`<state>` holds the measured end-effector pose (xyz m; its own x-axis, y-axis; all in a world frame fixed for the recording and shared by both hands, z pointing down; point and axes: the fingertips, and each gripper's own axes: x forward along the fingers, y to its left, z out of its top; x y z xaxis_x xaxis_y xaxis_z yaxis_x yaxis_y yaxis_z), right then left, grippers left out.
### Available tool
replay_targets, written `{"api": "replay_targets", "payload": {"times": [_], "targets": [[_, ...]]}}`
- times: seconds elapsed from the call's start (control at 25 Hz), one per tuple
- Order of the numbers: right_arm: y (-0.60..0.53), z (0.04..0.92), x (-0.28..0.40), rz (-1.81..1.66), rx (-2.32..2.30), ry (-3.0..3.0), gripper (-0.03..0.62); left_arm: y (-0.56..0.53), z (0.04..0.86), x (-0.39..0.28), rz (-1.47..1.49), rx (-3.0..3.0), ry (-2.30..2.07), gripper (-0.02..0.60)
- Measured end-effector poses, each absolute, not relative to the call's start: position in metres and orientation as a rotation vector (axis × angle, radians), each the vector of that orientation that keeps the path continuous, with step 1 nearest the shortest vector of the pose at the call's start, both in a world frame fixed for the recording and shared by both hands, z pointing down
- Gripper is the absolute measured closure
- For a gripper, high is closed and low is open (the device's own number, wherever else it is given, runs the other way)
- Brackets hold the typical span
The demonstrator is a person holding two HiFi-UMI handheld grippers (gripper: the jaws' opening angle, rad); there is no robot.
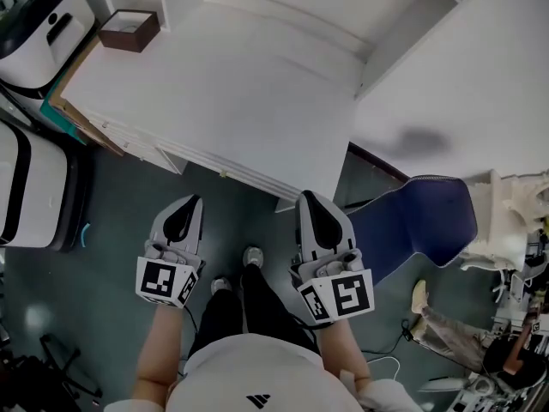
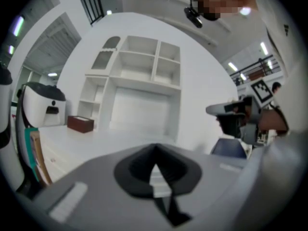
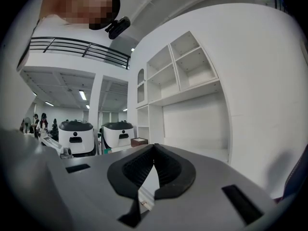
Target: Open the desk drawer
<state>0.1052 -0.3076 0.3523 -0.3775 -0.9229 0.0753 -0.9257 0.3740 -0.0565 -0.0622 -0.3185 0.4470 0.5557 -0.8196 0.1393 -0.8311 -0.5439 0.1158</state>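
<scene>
The left gripper (image 1: 190,201) and right gripper (image 1: 307,197) both have their jaws pressed together, holding nothing. Just ahead of the tips, between them, one drawer (image 1: 236,172) sits under the white desk (image 1: 223,84) — long side along the desk edge, front facing the person. One brown box (image 1: 129,30) lies far beyond the left jaws.

The floor (image 1: 111,221) was a dark grey-green, with thin cables (image 1: 386,363) trailing over it at the right. A blue chair (image 1: 420,221) stood at an angle beside a plain white wall (image 3: 269,81). Against that wall rose a white shelf unit (image 2: 144,66) of open compartments, with a small brown box (image 1: 129,30) near its foot. Two rounded white machines with dark tops (image 3: 77,136) stood side by side further off. Strip lights (image 3: 83,95) shone on the ceiling beneath a dark balcony railing (image 3: 82,49).
</scene>
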Motion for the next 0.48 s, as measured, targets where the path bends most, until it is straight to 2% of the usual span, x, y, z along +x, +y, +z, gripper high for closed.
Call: {"api": "replay_targets", "payload": {"times": [0.48], "targets": [[-0.346, 0.387, 0.121, 0.250, 1.625, -2.595, 0.592, -0.359, 0.561, -0.036, 0.343, 2.474, -1.364, 0.564]]}}
